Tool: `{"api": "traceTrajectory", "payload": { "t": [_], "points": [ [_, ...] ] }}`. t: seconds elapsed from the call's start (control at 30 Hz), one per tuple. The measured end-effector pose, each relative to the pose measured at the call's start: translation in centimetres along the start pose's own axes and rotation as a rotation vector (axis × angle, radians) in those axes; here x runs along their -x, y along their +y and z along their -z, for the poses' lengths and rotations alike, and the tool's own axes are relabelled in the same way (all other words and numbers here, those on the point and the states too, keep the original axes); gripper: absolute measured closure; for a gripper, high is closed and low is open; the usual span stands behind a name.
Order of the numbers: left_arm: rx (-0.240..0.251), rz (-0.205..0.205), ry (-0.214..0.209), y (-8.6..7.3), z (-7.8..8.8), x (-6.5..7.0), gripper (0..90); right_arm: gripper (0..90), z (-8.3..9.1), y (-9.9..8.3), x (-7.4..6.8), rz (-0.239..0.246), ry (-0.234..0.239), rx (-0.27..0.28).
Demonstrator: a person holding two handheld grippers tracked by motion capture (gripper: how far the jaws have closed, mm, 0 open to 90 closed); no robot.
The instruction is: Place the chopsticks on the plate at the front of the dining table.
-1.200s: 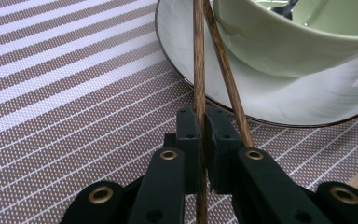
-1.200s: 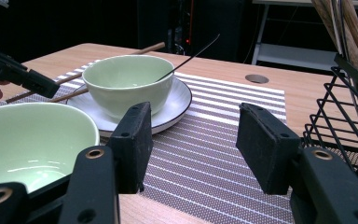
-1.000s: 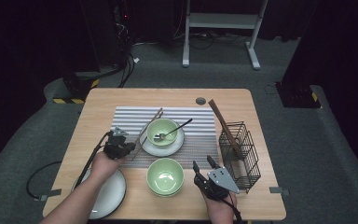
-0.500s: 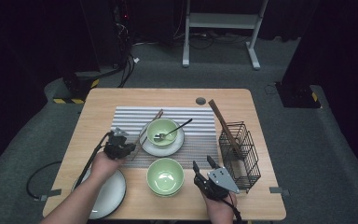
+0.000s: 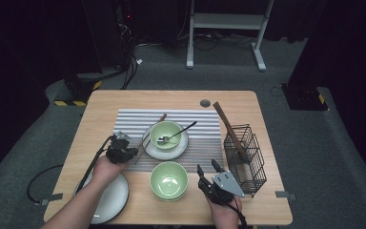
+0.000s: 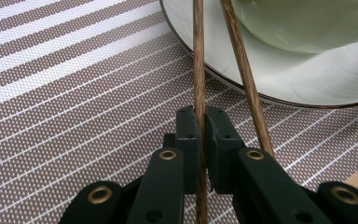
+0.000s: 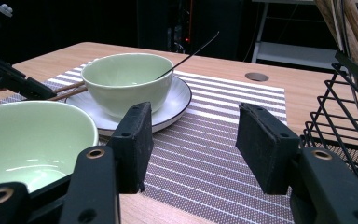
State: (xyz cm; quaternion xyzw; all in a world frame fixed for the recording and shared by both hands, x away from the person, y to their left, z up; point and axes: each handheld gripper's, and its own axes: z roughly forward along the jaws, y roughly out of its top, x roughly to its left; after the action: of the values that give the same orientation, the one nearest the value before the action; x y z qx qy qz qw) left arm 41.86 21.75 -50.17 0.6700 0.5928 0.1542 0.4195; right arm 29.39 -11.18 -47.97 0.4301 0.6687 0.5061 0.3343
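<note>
On striped placemat [image 6: 74,93], beside plate [image 6: 307,88]: my left hand-held gripper [image 6: 199,126] clamped on one wooden chopstick [image 6: 198,60], pads pressed to it. Second chopstick [image 6: 242,65] lies just beside, its far part over plate rim, outside grip. Green bowl [image 5: 166,134] with spoon [image 5: 177,132] sits on that plate. My right hand-held gripper [image 7: 191,140] wide, nothing between pads, near table edge, between near green bowl [image 7: 23,140] and wire basket [image 7: 349,116].

Left gripper [image 5: 124,153]: jaws closed tight, forearm reaching in from bottom left; right gripper [image 5: 209,172]: jaws spread wide, nothing between, hand low.
</note>
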Motion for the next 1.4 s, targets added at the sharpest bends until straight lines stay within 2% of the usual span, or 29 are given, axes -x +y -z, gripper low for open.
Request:
{"api": "traceTrajectory", "payload": {
  "t": [0.3,0.5,0.6,0.83,0.97,1.0,1.4],
  "points": [
    [-0.007,-0.009,-0.018,0.01,0.19,0.04,82.6,45.9,-0.06,-0.05,-0.04,-0.002,0.003,-0.006],
    [-0.010,-0.008,-0.031,-0.06,0.29,0.18,80.8,45.9,-0.06,-0.05,-0.03,-0.003,0.004,-0.006],
    [-0.002,0.006,-0.037,-0.15,0.33,0.25,80.5,46.0,-0.08,-0.08,-0.06,-0.002,0.005,-0.007],
    [-0.006,0.001,-0.048,-0.15,0.49,0.28,80.5,46.2,-0.16,-0.12,-0.17,0.001,0.008,-0.010],
    [0.009,0.011,-0.045,-0.07,0.34,0.43,81.1,46.2,-0.18,-0.14,-0.19,0.000,0.009,-0.011],
    [0.001,0.001,-0.043,-0.04,0.37,0.35,81.1,46.2,-0.18,-0.14,-0.21,-0.001,0.009,-0.012],
    [0.005,0.005,-0.039,0.12,0.00,0.43,81.6,46.2,-0.21,-0.14,-0.21,0.000,0.011,-0.012]
  ]
}}
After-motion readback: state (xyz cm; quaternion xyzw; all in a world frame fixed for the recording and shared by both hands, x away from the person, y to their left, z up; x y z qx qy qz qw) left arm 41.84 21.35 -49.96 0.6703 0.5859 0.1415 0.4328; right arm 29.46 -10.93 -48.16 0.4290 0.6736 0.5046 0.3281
